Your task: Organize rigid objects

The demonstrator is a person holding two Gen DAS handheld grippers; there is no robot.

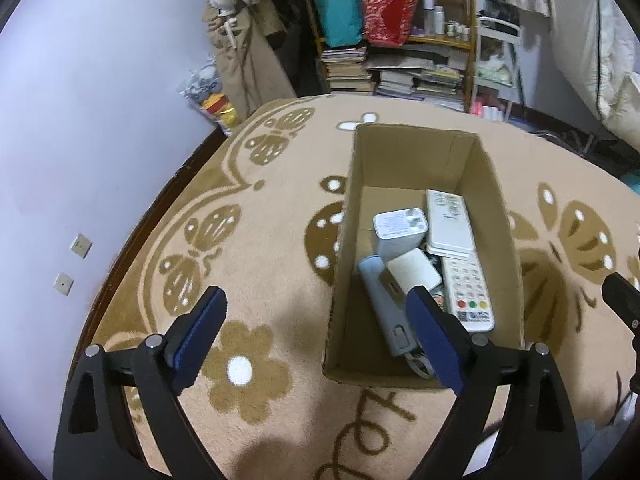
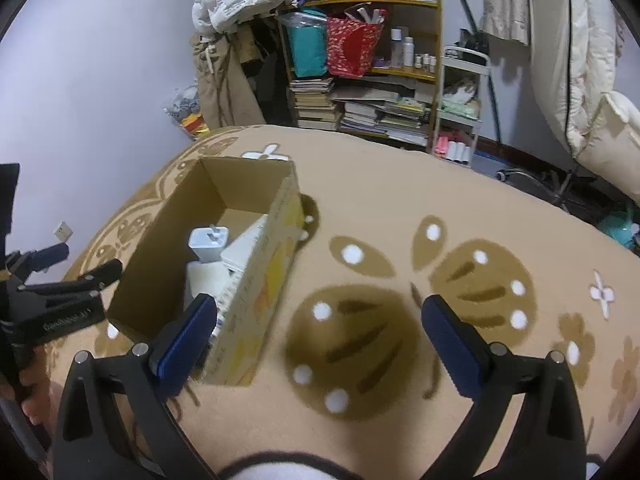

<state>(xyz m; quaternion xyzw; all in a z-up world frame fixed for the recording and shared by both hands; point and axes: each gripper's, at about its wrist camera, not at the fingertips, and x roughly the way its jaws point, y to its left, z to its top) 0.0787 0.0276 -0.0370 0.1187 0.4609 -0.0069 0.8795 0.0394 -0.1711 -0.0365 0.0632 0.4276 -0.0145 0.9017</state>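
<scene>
Now, brown cardboard box (image 1: 420, 160) holding white remotes, chargers, both claws (image 1: 316, 312) (image 2: 316, 320) apart, empty.

Materials: matt cardboard, fuzzy carpet, smooth plastics.
Cardboard box (image 1: 420, 152) ahead of fingers, dull brown; carpet (image 1: 260, 200) under them looks fuzzy cloth; remote (image 1: 468, 292) & charger (image 1: 400, 228) smooth white plastic; finger pads (image 1: 200, 336) matt blue.

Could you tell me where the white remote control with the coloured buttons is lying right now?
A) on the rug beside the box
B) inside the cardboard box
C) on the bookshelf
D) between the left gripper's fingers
B: the remote control lies inside the cardboard box among other gadgets.
</scene>
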